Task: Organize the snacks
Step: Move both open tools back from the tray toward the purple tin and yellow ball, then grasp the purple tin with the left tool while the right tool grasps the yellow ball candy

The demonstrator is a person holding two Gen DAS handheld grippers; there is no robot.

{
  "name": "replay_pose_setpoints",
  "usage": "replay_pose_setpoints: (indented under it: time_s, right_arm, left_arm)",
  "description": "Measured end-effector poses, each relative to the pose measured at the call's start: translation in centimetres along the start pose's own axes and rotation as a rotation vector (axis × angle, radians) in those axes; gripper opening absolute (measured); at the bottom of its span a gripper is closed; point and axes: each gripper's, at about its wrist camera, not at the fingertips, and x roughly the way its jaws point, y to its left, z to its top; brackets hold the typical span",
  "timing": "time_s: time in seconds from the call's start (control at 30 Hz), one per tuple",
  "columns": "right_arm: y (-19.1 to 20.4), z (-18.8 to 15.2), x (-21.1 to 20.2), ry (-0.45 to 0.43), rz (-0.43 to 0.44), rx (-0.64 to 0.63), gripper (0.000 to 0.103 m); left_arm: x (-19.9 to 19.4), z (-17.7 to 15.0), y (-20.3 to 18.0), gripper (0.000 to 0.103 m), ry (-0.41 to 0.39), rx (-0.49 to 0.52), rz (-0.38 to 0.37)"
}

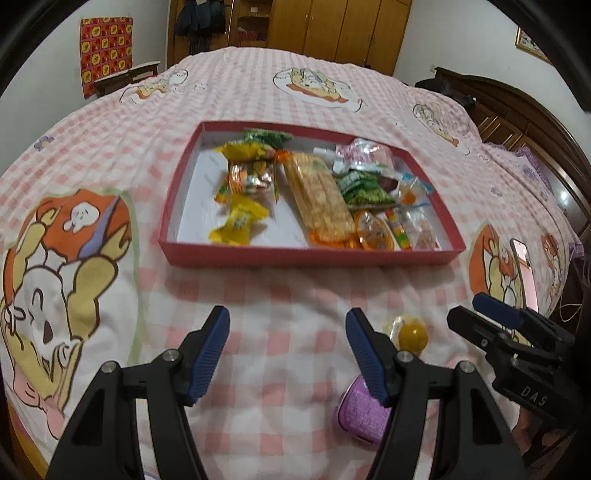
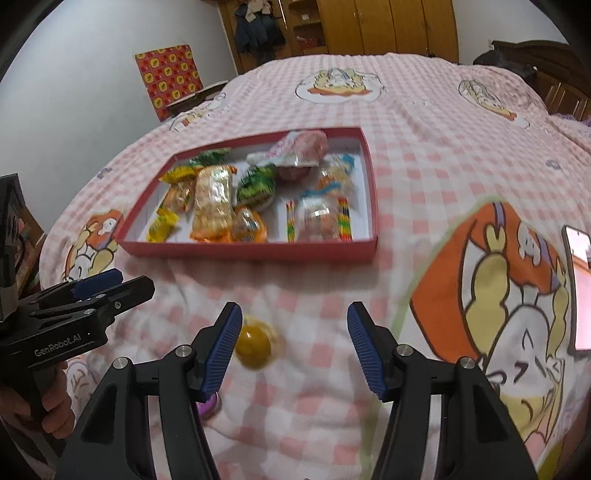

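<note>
Two snacks point(image 1: 412, 331) point(image 1: 361, 415) outside one red box point(image 1: 295, 254), both grippers point(image 1: 288, 354) point(image 2: 291, 350) open

This is a bedroom in a home. Ahead of the claw spreads a bed under a pink checked sheet point(image 1: 280, 295) printed with cartoon figures. Beyond its far edge stand wooden wardrobes point(image 1: 332, 26), with dark coats point(image 1: 201, 20) hanging to their left. A dark wooden headboard point(image 1: 524, 122) runs along the right side. Far left, a red and yellow patterned cloth point(image 1: 105, 51) hangs on the white wall, and a framed picture point(image 1: 530, 44) hangs far right
</note>
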Motion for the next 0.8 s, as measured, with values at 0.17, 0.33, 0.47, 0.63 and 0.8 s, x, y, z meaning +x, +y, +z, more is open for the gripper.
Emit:
replay_pose_setpoints:
  time_s: [0.17,0.33,0.47,0.63,0.8]
  right_arm:
    - [-0.3,-0.7,0.1,0.018,-0.001,0.008,0.061]
    - [-0.3,-1.1,0.3,0.031,-0.006,0.010,0.061]
    - [-0.5,-1.3,0.4,0.039,-0.003,0.019,0.061]
    - [-0.8,-1.5,0.5,0.042,0.000,0.028,0.061]
    - [-1.1,-1.6,0.4,0.041,0.003,0.042,0.061]
  left_arm:
    - [0.2,-0.8,-0.1,0.069,0.022,0.002,-0.009]
    - [0.4,-1.5,-0.3,0.069,0.048,0.005,-0.033]
    - [0.7,-2.1,-0.8,0.069,0.084,0.018,-0.064]
    - [0.9,-3.0,-1.9,0.069,0.127,0.040,-0.112]
    - [0.9,-4.0,-3.4,0.069,0.149,0.096,-0.134]
